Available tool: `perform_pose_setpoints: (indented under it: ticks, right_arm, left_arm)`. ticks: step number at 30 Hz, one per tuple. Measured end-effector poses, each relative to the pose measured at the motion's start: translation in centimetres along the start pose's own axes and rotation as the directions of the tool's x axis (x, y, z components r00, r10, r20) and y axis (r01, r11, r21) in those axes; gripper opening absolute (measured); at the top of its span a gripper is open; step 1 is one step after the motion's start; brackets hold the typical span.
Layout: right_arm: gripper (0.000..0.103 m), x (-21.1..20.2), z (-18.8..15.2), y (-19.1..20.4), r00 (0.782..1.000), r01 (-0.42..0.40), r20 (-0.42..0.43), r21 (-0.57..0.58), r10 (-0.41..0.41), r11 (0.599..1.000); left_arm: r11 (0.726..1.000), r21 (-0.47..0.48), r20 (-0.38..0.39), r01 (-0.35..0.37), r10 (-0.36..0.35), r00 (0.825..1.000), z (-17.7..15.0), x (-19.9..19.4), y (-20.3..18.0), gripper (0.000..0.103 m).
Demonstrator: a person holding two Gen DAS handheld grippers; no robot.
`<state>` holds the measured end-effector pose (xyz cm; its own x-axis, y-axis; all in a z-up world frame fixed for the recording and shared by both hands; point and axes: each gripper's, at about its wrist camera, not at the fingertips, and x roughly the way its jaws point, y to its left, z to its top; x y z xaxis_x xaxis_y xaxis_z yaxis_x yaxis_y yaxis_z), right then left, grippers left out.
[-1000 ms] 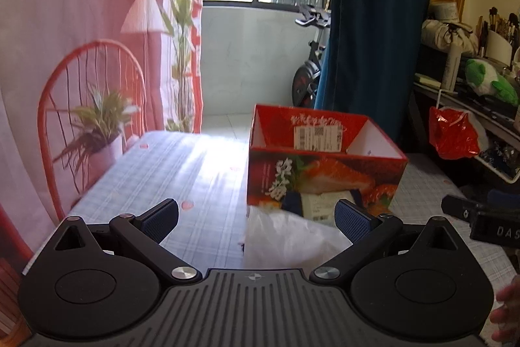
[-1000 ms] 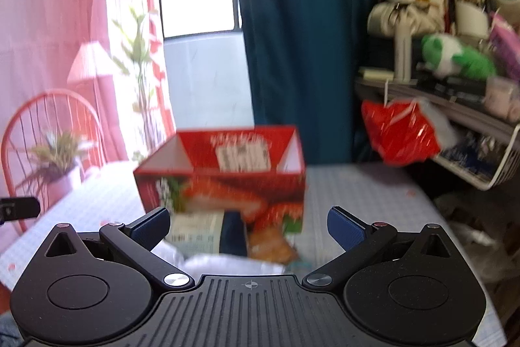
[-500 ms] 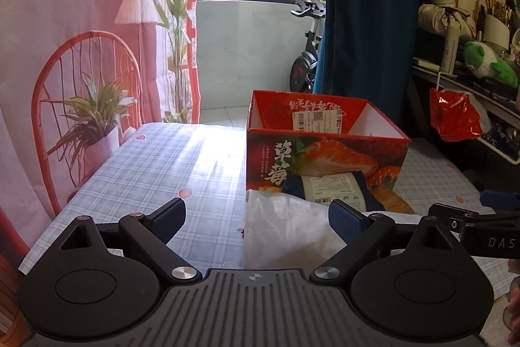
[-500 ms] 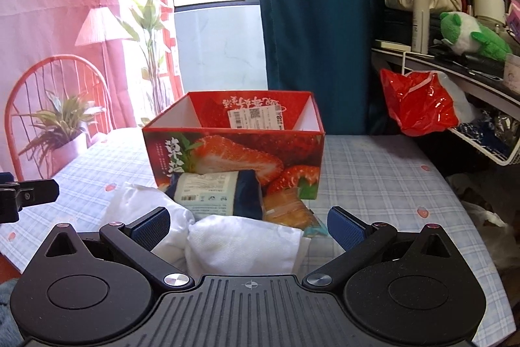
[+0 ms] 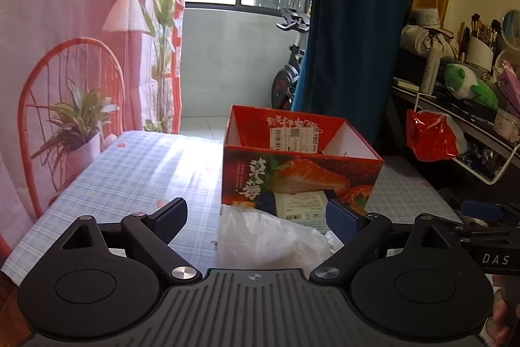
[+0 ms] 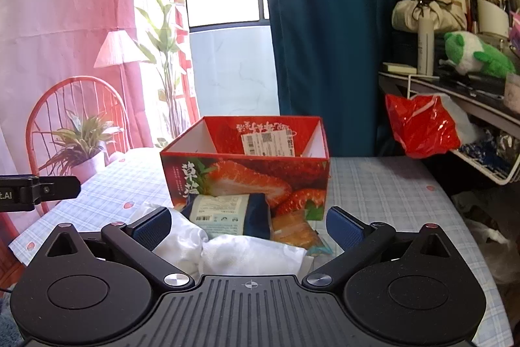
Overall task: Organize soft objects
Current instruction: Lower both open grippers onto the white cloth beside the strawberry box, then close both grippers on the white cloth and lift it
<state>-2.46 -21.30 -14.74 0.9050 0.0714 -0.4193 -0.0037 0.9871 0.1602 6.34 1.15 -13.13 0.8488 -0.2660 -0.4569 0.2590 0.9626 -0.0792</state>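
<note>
An open red strawberry-print box (image 5: 302,174) (image 6: 247,171) stands on the checked table. In front of it lie a white soft bundle (image 5: 269,239) (image 6: 253,256), a dark blue packet with a white label (image 5: 299,207) (image 6: 227,213) and an orange packet (image 6: 294,233). My left gripper (image 5: 256,215) hovers over the bundle's left part; its jaws are closing, wide apart, pads touching nothing. My right gripper (image 6: 248,223) is open above the bundle and the packets, gripping nothing.
The checked tablecloth (image 5: 130,171) stretches left of the box. A red plastic bag (image 6: 422,126) hangs from a wire rack at the right, under a shelf with a green plush toy (image 6: 477,54). A red chair (image 5: 68,106) and a potted plant show on the pink backdrop at the table's left edge.
The left jaws have narrowed a little. Both views have tilted down and steadied, bringing the white bundle and the packets into sight. The right gripper's finger shows nearer in the left view.
</note>
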Motion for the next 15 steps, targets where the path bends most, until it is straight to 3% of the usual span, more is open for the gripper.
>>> perform_pose_setpoints:
  ticks: [10, 15]
  right_arm:
    - [0.088, 3.9, -2.7, -0.4, 0.995, -0.035, -0.097, 0.032, 0.038, 0.999]
    - [0.087, 6.1, -4.3, -0.3, 0.990, -0.034, -0.137, 0.024, 0.037, 0.999]
  left_arm:
    - [0.996, -0.083, -0.114, 0.025, -0.035, 0.993, -2.0, 4.8, 2.1, 0.090]
    - [0.994, -0.092, -0.213, 0.053, -0.072, 0.974, -2.8, 8.7, 2.6, 0.090]
